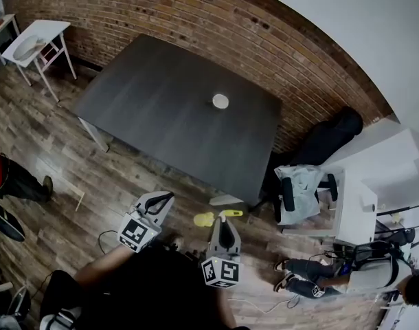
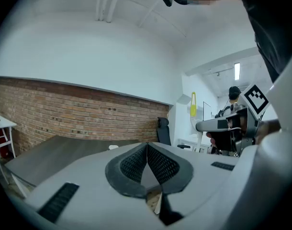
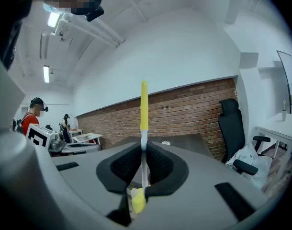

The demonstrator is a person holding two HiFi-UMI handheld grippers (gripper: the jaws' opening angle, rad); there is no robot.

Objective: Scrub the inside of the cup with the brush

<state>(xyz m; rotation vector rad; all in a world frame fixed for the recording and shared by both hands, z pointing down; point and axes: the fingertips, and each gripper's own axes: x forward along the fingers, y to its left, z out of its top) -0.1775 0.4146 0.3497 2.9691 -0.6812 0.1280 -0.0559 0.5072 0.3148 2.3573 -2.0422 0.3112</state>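
Sitting alone on the dark table, the white cup is well apart from both grippers.
The yellow-and-white brush stands upright, its handle clamped between the closed jaws of the right gripper. The left gripper has its jaws pressed together with nothing between them. Both grippers hang over the wood floor near the table's edge, with a brick wall beyond the table.
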